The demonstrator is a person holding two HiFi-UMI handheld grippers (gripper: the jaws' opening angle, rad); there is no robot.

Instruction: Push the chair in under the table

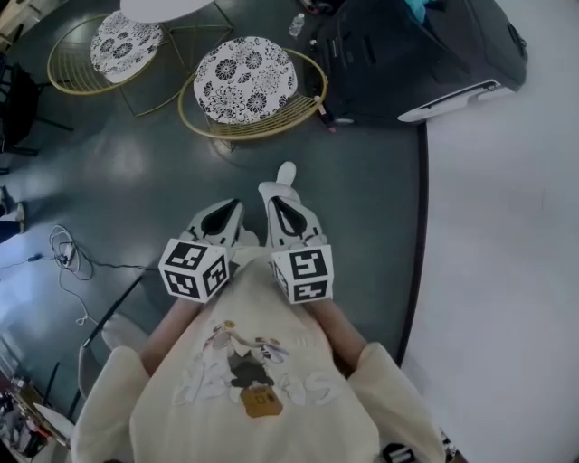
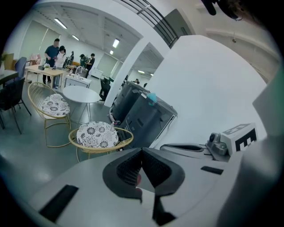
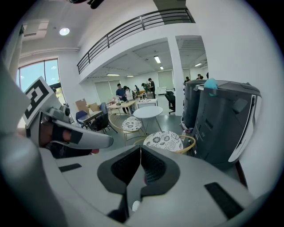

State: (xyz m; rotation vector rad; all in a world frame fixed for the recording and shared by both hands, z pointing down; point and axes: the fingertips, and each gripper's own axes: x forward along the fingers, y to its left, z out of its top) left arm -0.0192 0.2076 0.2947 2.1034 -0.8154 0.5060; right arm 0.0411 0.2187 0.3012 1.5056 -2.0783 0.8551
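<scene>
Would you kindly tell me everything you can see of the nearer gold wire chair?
The nearer chair has a round basket frame of thin gold-coloured wire, apparently metal, on slim legs. It holds a round white cushion with a black flower pattern. It stands upright on the dark grey floor, clear of the white round table and not under it, close beside a dark machine. Nothing lies on the cushion.
</scene>
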